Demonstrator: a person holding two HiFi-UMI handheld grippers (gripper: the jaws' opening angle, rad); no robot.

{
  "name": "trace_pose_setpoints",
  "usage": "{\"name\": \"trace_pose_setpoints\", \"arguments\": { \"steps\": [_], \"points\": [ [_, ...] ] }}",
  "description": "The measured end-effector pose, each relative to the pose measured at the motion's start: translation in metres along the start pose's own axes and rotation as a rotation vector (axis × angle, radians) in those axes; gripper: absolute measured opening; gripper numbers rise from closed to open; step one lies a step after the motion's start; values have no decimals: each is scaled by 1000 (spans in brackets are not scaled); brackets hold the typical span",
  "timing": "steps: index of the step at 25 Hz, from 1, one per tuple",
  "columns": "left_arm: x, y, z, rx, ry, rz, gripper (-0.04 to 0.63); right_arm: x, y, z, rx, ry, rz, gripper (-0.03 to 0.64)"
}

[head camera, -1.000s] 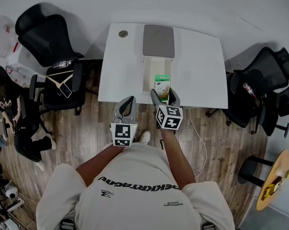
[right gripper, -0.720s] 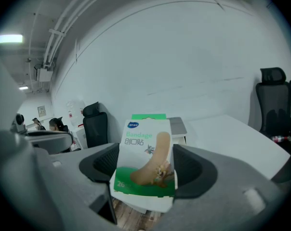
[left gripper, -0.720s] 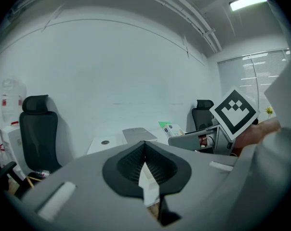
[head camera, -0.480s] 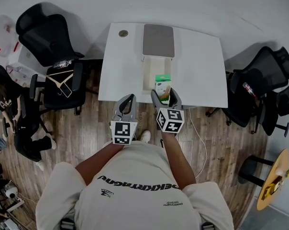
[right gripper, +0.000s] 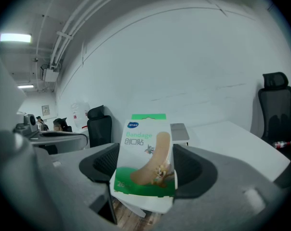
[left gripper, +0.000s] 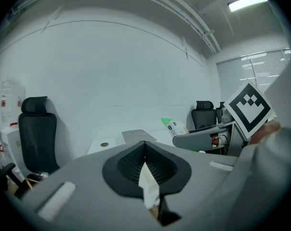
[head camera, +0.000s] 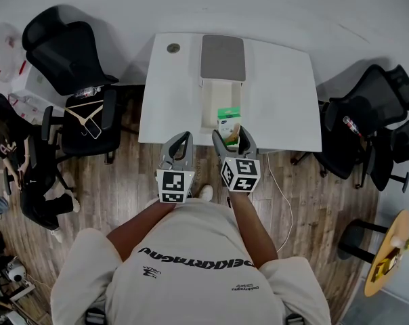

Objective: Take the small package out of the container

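Note:
A small green-and-white bandage package (head camera: pixel 229 121) stands upright between the jaws of my right gripper (head camera: pixel 231 135), which is shut on it above the table's near edge. In the right gripper view the package (right gripper: pixel 145 160) fills the gap between the pads. The container (head camera: pixel 209 107) is a long white box, with its grey lid (head camera: pixel 223 57) lying open behind it on the white table (head camera: pixel 279 93). My left gripper (head camera: pixel 183 141) hovers left of the right one at the table edge, shut and empty. The left gripper view shows its pads (left gripper: pixel 131 162) pressed together and the package (left gripper: pixel 173 127) off to the right.
A small round disc (head camera: pixel 173 47) lies at the table's far left corner. Black office chairs stand left (head camera: pixel 72 53) and right (head camera: pixel 374 114) of the table. A person (head camera: pixel 15 161) sits at far left. A white cable (head camera: pixel 280 195) trails over the wooden floor.
My right gripper has drawn back slightly toward me with the package in its jaws. The left gripper has hardly moved.

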State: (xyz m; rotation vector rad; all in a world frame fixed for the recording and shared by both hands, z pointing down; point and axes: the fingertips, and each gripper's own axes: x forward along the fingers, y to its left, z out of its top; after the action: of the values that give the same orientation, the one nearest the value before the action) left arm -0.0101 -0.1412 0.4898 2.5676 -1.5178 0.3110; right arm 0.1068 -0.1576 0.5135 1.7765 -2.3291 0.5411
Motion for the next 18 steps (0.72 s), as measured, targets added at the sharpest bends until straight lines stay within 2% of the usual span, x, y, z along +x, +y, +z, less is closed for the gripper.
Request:
{"name": "trace_pose_setpoints", "arguments": {
  "steps": [18],
  "points": [
    [3, -5, 2, -10, -4, -7, -3, -15, 0, 9, -8, -29, -9, 347]
  ]
}}
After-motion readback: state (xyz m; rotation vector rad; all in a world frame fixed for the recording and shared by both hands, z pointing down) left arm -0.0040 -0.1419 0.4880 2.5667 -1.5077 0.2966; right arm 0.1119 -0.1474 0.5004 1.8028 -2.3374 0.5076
